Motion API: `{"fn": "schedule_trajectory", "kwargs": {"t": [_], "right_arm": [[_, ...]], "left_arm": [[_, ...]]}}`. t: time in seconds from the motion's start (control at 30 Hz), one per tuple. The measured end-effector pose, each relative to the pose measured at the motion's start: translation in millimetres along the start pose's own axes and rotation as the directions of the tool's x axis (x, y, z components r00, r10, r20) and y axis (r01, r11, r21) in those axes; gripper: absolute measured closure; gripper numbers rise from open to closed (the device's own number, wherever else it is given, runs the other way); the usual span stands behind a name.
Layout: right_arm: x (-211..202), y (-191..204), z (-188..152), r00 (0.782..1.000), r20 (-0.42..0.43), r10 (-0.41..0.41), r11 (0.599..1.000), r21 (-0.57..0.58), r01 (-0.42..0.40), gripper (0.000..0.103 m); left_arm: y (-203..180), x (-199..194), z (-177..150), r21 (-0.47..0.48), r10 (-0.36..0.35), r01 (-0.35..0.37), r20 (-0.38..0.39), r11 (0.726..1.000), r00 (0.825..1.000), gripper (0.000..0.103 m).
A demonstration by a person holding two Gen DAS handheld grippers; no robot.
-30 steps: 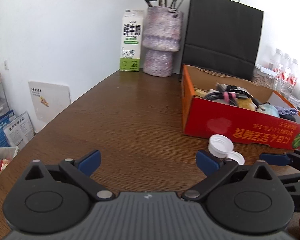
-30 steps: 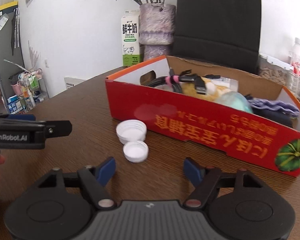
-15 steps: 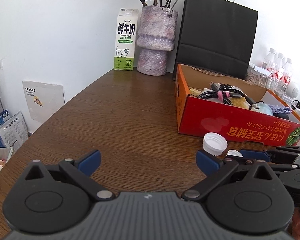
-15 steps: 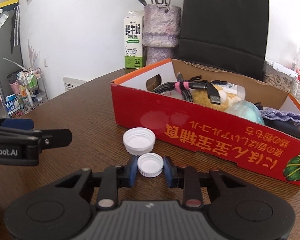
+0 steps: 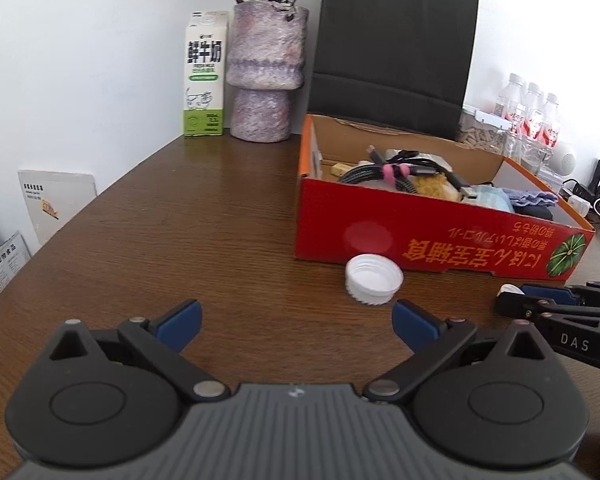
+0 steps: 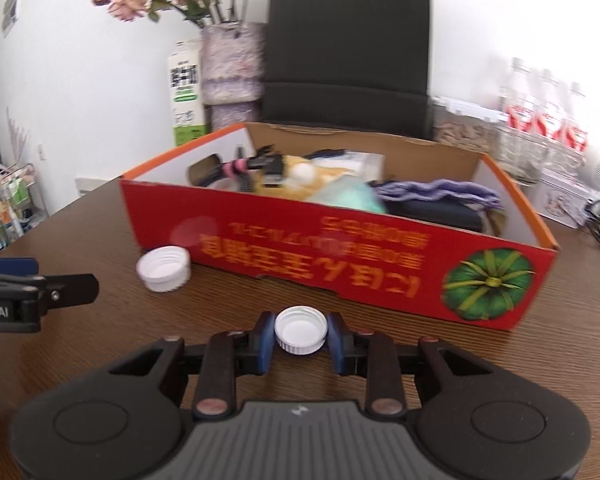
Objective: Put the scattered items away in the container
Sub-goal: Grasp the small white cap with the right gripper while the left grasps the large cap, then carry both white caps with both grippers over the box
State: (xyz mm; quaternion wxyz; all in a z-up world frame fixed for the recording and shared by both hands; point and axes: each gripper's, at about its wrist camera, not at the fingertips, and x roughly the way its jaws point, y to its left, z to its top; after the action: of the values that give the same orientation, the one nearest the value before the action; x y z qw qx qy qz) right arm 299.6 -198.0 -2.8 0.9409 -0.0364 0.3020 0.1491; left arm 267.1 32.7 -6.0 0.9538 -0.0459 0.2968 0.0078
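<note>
My right gripper (image 6: 301, 337) is shut on a small white bottle cap (image 6: 301, 335), its blue pads pressed on both sides, held just in front of the red cardboard box (image 6: 340, 260). A larger white cap (image 6: 164, 269) lies open side up on the wooden table by the box's near left corner; in the left wrist view this larger cap (image 5: 374, 278) sits just beyond my left gripper (image 5: 296, 322), which is open with nothing between its fingers. The red box (image 5: 440, 240) holds cables, cloths and other items. The right gripper (image 5: 512, 294) shows at the right edge there.
A milk carton (image 5: 205, 76), a purple vase (image 5: 265, 76) with dried flowers and a black paper bag (image 5: 396, 52) stand behind the box. Water bottles (image 6: 544, 120) and a white tin (image 6: 564, 200) are at the far right. The table edge curves away on the left.
My right gripper closed on the small white cap and carried it right along the box front. The left gripper shifted toward the larger cap, still open.
</note>
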Motion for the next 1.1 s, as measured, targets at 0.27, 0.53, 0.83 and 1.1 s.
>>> {"fn": "schedule_trajectory", "kwargs": {"t": [0.27,0.53,0.83,1.1], "right_arm": [[-11.6,-35.5,-4.8,0.999,0.016,-0.043,0.999,0.032,0.042,0.076],[-16.1,-51.8,-4.8,0.998,0.023,-0.05,0.998,0.047,0.049,0.076],[-17.5,-49.3,-7.0,0.999,0.025,-0.039,0.999,0.031,0.038,0.076],[-35.3,-43.5,0.9,0.997,0.075,0.018,0.999,0.035,-0.021,0.076]], "left_arm": [[-41.2,25.6,10.6,0.036,0.005,-0.005,0.001,0.999,1.0,0.001],[-59.3,51.5,13.8,0.027,0.017,-0.015,-0.063,1.0,0.998,0.039],[-63.6,48.7,9.5,0.056,0.016,-0.013,-0.045,0.998,0.999,0.062],[-59.6,10.5,10.3,0.057,-0.028,0.024,0.065,0.998,0.997,0.062]]}}
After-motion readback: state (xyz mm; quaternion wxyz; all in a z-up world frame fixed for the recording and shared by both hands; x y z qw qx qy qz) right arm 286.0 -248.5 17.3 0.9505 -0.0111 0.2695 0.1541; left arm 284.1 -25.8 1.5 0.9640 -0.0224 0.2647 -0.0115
